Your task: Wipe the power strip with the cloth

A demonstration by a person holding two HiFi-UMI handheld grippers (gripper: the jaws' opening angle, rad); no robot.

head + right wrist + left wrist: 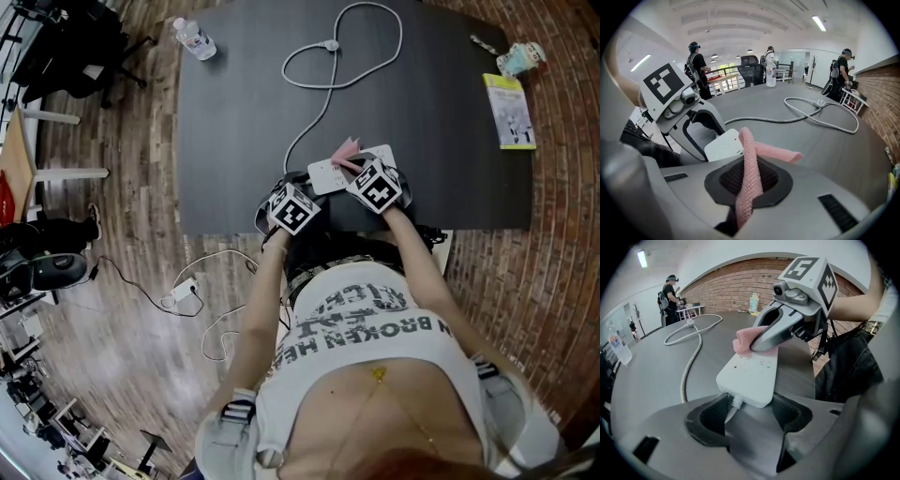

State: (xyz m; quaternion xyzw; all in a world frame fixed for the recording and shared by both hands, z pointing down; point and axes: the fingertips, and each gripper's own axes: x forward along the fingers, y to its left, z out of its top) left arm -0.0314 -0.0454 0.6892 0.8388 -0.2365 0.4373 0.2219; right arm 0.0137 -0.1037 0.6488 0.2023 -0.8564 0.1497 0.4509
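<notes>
From the head view, the white strip (330,172) lies at the near edge of a dark table (441,150). The left gripper (312,187) is at its cord end and the right gripper (352,163) is over its top with the pink cloth (345,147). The cord (323,111) runs away in a loop to its plug (330,45). A bottle (195,38) lies at the far left corner and a yellow-green booklet (509,111) at the right edge; the print on both is too small to read. The person's shirt (375,328) carries upside-down lettering, of which "BROKEN" can be read. In the left gripper view, the jaws stand wide and hold the strip (751,376) by its cord end, with the cord (689,366) bending off to the left. The right gripper (757,345) presses the cloth (744,339) onto the strip's far half, and the bottle (618,347) shows at the left rim. In the right gripper view, the jaws are clenched on the cloth (751,164), which folds forward over them. A corner of the strip (723,145) shows just beyond, with the left gripper (701,131) on it and the cord (820,115) looping across the table.
</notes>
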